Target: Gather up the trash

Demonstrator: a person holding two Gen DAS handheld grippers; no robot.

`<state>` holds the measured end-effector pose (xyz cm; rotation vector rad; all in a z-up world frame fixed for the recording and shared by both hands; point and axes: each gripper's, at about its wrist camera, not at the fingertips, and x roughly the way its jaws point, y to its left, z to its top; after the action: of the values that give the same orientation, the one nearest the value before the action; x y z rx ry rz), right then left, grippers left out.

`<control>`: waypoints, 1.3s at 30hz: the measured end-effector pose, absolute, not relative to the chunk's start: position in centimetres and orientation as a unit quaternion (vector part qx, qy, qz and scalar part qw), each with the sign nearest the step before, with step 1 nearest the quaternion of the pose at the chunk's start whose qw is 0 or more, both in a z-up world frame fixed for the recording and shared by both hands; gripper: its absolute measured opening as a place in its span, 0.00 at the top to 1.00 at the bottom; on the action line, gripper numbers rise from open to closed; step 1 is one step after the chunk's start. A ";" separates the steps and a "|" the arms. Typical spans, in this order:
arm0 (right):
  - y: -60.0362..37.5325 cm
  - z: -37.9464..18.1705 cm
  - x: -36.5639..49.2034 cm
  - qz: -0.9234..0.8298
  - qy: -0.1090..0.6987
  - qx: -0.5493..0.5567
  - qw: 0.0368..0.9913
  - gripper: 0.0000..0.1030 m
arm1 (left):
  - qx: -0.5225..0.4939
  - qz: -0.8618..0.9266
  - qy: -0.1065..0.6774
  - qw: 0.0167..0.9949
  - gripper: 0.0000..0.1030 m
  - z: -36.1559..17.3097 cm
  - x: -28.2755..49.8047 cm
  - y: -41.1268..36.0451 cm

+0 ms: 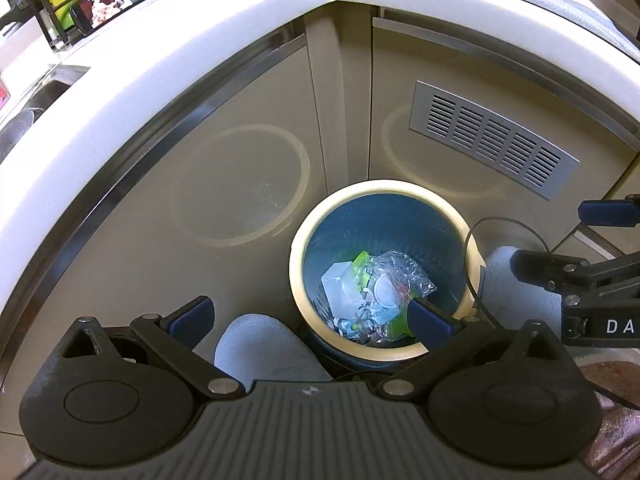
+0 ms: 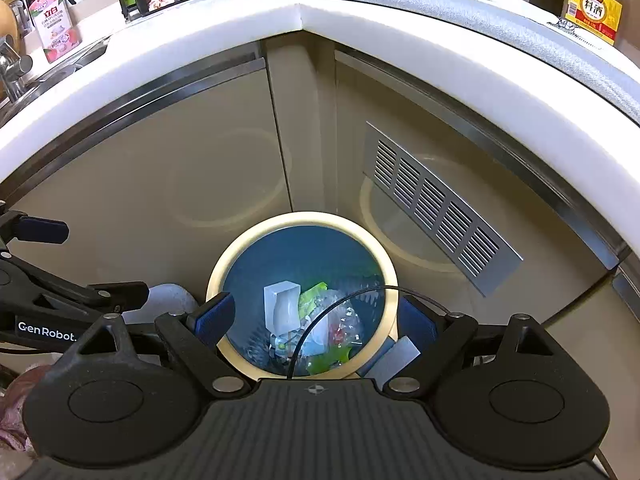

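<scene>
Nearest the cameras, the left gripper [image 1: 312,320] and right gripper [image 2: 316,320] both hang with jaws spread wide and nothing between them. Just beyond, in the cabinet corner, stands the round blue bin with a cream rim [image 2: 244,256]; crumpled clear plastic, green wrappers and a white box [image 2: 280,306] lie in its bottom. A thin black cable [image 2: 320,312] loops over the mouth and could, I judge, snag the rim and tip the bin.
</scene>
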<state>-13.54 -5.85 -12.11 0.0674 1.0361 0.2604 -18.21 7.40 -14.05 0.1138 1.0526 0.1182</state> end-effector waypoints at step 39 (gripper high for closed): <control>-10.2 -6.5 -10.7 0.137 0.379 0.080 0.912 0.07 | 0.047 0.071 0.473 0.877 0.00 -11.0 -17.4 8.9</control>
<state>-10.69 -10.20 -6.50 0.1656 0.7809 0.2827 -17.39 8.90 -11.04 0.0981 0.9865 0.1485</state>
